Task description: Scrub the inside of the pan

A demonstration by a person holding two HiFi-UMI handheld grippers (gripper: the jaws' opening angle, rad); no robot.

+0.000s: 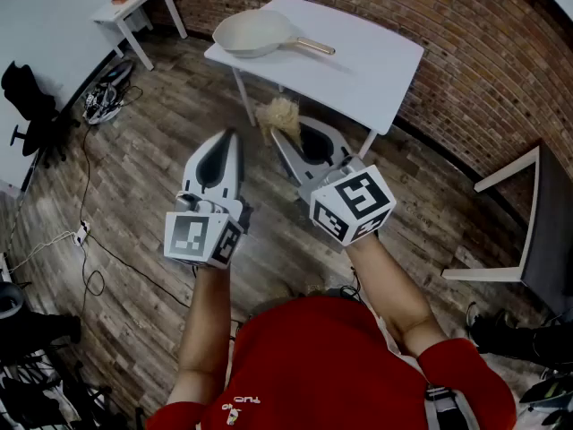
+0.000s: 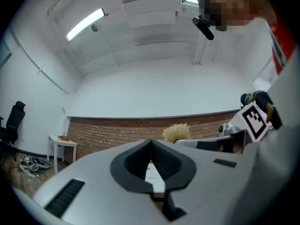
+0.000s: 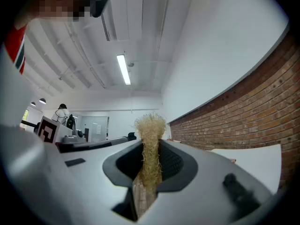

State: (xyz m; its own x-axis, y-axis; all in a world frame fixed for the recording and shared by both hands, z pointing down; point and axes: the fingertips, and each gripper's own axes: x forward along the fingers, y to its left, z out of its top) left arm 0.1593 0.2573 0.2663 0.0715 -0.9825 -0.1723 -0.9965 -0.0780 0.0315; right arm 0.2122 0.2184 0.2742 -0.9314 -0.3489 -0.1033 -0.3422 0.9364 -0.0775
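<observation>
Still on approach: fingers of your right gripper (image 3: 150, 146) clamp the straw-coloured fibre scrubber (image 3: 150, 128), left gripper (image 2: 151, 142) fingers together, empty; cream round pan (image 1: 255, 32) sits well ahead on the white worktop (image 1: 380, 61), so close in, then press inside.

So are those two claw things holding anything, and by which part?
The right gripper is shut on a straw-coloured scrubber, pinching its lower part; the tuft sticks out. The left gripper is shut, empty.

I see a white bench (image 1: 358, 61) standing on the wood floor (image 1: 152, 137). A pale pan (image 1: 253, 32) lies near its left corner, handle pointing right.
</observation>
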